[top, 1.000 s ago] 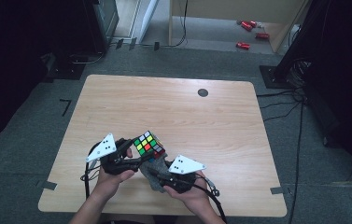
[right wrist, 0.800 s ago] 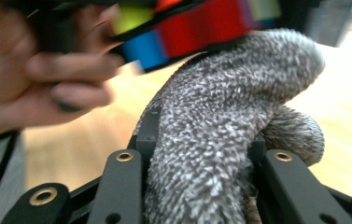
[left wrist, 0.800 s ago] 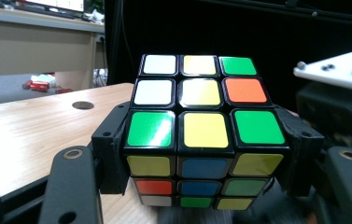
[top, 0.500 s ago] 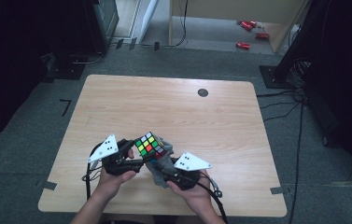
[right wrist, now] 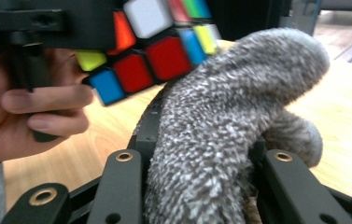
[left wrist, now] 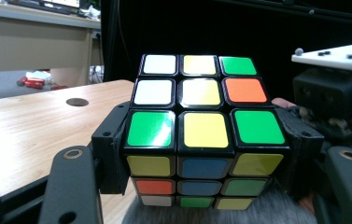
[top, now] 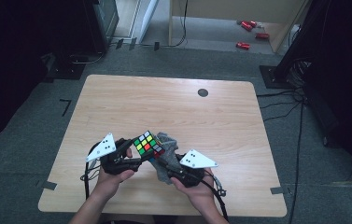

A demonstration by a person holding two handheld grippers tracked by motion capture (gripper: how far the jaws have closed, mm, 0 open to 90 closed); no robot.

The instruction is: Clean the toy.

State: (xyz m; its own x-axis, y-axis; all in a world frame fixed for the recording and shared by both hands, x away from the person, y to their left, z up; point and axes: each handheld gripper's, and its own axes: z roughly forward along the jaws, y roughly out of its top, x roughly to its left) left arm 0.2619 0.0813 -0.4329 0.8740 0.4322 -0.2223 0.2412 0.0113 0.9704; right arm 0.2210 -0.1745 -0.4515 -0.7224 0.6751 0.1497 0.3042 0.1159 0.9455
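Observation:
A scrambled colour cube (top: 146, 144) hangs above the front of the wooden table (top: 173, 107), and my left gripper (top: 138, 149) is shut on it. In the left gripper view the cube (left wrist: 201, 126) sits squeezed between the two black jaws, green and yellow stickers facing the camera. My right gripper (top: 164, 161) is shut on a grey fuzzy cloth (top: 164, 156). In the right gripper view the cloth (right wrist: 220, 126) rises between the jaws and touches the cube (right wrist: 155, 51) from below at its red and blue face. A hand (right wrist: 29, 112) holds the left gripper's handle.
A small dark round disc (top: 203, 92) lies on the table's far right part. Beyond the table the floor holds cables (top: 299, 107), red items (top: 243, 45) by a wooden desk, and dark equipment at left and right.
The cube and both grippers have shifted slightly, the right gripper with its cloth staying pressed close under the cube. Both grips are unchanged.

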